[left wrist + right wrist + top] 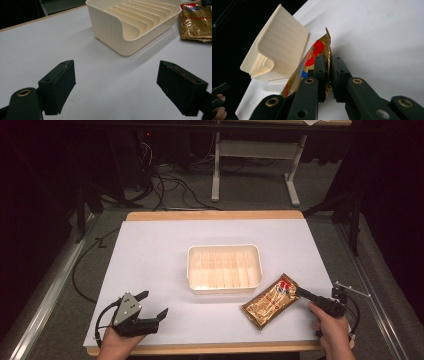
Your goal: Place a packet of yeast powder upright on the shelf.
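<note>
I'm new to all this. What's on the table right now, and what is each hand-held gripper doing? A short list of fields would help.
Surface: white table
Container: cream slotted tray, mid-table, nothing in its slots
Packet: gold foil packet with a red mark, lying right of the tray and nearer the person
Left hand-held gripper: jaws wide apart, holding nothing, near the table's front left
Right hand-held gripper: jaws closed on one edge of the packet
Packet and tray: apart in the high view
</note>
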`<state>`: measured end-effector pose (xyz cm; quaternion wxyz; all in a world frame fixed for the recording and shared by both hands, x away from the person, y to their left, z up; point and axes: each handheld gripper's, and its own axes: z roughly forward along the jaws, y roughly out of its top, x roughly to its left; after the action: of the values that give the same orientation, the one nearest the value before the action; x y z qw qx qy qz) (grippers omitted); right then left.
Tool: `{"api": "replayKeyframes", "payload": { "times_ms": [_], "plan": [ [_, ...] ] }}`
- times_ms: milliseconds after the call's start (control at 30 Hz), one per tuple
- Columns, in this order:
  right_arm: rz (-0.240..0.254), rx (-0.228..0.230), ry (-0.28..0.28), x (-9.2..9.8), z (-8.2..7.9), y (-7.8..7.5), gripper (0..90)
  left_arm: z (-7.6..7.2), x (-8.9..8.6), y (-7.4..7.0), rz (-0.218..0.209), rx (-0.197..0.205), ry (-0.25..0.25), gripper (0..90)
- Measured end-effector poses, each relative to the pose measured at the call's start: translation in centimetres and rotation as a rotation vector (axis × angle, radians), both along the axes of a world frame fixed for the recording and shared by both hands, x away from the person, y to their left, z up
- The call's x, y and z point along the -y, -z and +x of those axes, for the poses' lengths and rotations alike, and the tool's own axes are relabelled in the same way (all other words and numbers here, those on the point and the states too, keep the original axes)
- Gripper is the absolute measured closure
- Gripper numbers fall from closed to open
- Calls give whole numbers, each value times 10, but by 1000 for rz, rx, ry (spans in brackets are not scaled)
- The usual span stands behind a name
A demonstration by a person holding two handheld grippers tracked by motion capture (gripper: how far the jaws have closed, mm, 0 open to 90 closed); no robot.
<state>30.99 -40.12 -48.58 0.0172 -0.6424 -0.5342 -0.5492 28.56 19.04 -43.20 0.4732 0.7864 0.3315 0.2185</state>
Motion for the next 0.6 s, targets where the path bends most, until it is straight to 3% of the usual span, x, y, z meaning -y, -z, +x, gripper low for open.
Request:
{"api": "replayKeyframes", "payload": {
  "times_ms": [133, 600],
  "plan": [
    [-13, 23, -7, -3, -1, -5, 883, 0, 0, 0, 0, 0, 0, 157],
    [-73, 175, -13, -17, -10, -35, 900, 0, 0, 0, 8, 0, 3, 157]
  ]
}}
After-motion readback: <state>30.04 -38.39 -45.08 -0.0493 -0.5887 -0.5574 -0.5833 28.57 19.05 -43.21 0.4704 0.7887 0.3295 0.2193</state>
